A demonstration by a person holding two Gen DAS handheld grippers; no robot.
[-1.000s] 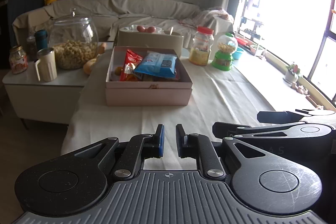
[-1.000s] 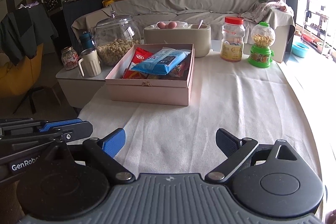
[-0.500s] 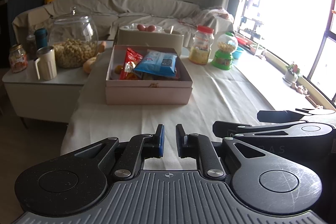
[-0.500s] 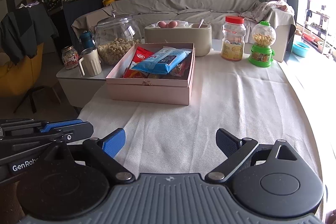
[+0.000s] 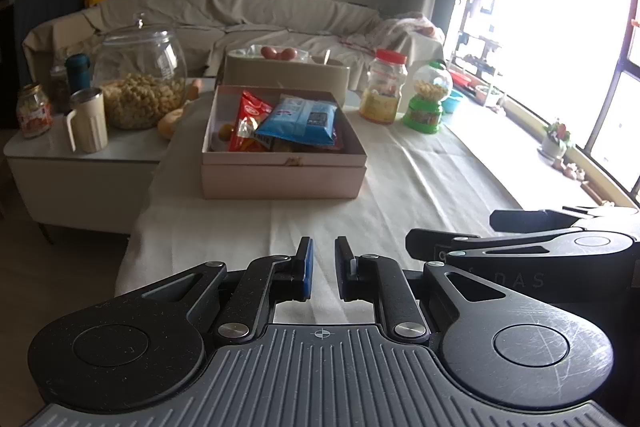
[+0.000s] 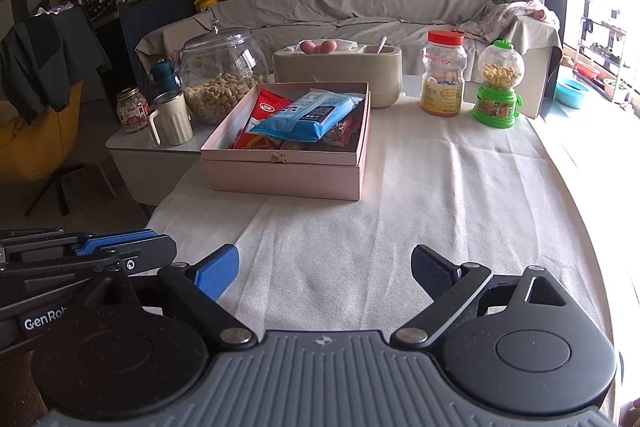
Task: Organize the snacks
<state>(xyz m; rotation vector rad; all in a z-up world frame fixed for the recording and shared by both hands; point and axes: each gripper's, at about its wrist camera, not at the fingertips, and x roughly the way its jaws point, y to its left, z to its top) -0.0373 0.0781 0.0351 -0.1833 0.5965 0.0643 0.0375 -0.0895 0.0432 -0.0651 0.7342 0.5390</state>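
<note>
Nearest, the left gripper (image 5: 320,269) hangs over the near edge of the cloth (image 5: 400,195) with its jaws drawn in to a narrow empty slit, nothing held. The right gripper (image 6: 325,273), at its 3 o'clock, has its jaws spread wide and empty over bare cloth. Nothing stands between either gripper and the box (image 6: 288,171), which sits at 12 o'clock from the left gripper and 11 o'clock from the right. One pink box, open, holds the snacks: one blue packet (image 6: 308,117) lies on top, one red packet (image 6: 270,107) leans at its 9 o'clock, and more wrappers beneath are too hidden to count. Behind the box stands one beige holder (image 6: 340,71) with two eggs (image 6: 318,46) on top. At the box's 2 o'clock are one red-lidded jar (image 6: 444,75) and one green candy dispenser (image 6: 496,87). At its 10 o'clock, on a side table (image 6: 132,145), stand one mug (image 6: 172,119), one big glass jar of nuts (image 6: 220,75), one small jar (image 6: 132,105) and one dark flask (image 6: 162,75). Farthest, one covered sofa (image 6: 360,11) carries plush toys; three framed pictures hang above.
</note>
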